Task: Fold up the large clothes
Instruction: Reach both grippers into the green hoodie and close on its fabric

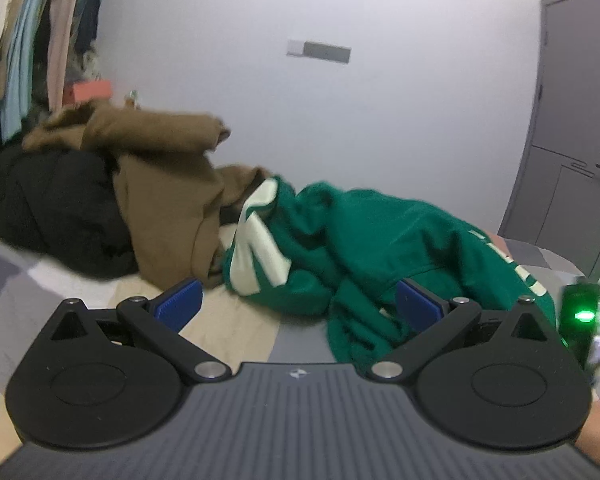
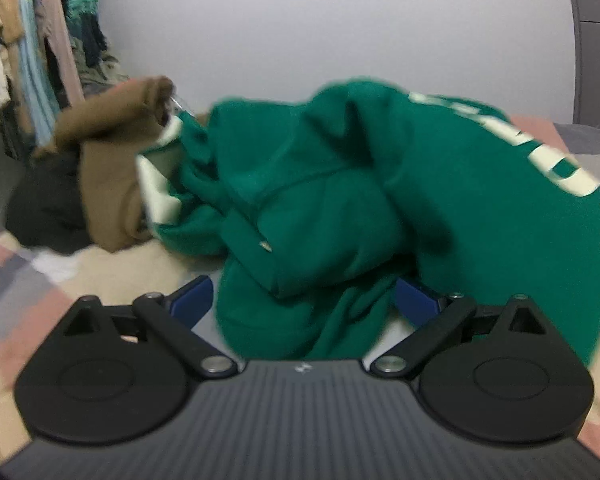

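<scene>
Both grippers, left (image 1: 298, 300) & right (image 2: 304, 300), are held wide, nothing gripped; green hoodie (image 2: 340, 200) lies crumpled beside brown garment (image 1: 168, 200). If grabbed as bunched, several layers could be pinched & the fold skewed.

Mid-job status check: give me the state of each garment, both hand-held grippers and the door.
green sweatshirt: crumpled, unfolded, on the bed
brown garment: heaped, unfolded
black garment: bunched beside the brown one
left hand-held gripper: open, holding nothing
right hand-held gripper: open, green cloth between its fingers
door: closed
</scene>
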### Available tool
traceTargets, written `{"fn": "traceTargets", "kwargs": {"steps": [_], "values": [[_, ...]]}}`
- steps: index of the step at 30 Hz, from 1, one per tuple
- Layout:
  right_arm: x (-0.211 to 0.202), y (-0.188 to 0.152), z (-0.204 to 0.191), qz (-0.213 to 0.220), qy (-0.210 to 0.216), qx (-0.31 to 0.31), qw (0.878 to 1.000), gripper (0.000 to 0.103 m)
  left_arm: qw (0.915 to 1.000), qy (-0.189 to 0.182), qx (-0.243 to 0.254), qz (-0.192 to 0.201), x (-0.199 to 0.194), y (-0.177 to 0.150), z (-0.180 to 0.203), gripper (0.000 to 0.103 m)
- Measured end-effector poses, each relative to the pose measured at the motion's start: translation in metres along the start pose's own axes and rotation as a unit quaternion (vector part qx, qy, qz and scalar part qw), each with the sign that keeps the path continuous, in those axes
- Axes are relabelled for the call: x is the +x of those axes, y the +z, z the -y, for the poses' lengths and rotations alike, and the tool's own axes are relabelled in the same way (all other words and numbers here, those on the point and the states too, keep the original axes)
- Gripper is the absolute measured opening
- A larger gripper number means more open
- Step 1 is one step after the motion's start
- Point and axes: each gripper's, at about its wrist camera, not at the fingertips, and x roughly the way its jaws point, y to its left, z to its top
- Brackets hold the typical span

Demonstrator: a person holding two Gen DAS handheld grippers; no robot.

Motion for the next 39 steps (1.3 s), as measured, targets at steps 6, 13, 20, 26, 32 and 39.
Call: {"fn": "traceTargets", "kwargs": {"steps": [6, 13, 20, 26, 32, 39], "values": [[0.044, -0.011, 0.014, 0.041, -0.073, 0.05, 0.995, 0.099, 0.9991, -0.003, -0.022, -0.035, 0.026, -0.019, -0.025, 0.103], [0.077, 0.005, 0.018, 0.065, -0.084, 0.031, 0.994, 0.103, 0.9954, -0.009, -0.074, -0.061, 0.061, -0.033, -0.047, 0.103], [0.091, 0.024, 0.019, 0.027, -0.058, 0.012, 0.998, 0.07, 0.9924, -0.012, -0.1, -0.071, 0.074, -0.038, -0.058, 0.103], [0.038, 0.038, 0.014, 0.036, -0.028, -0.028, 0.999, 0.034, 0.9932, -0.02, -0.099, -0.059, 0.062, -0.035, -0.057, 0.103], [-0.046, 0.05, 0.015, 0.053, 0.027, -0.057, 0.997, 0.031, 0.995, -0.031, -0.084, -0.044, 0.045, -0.029, -0.047, 0.103], [-0.128, 0.042, 0.014, 0.06, 0.096, -0.075, 0.991, 0.03, 0.9942, -0.067, -0.078, -0.032, 0.018, -0.022, -0.034, 0.103]]}}
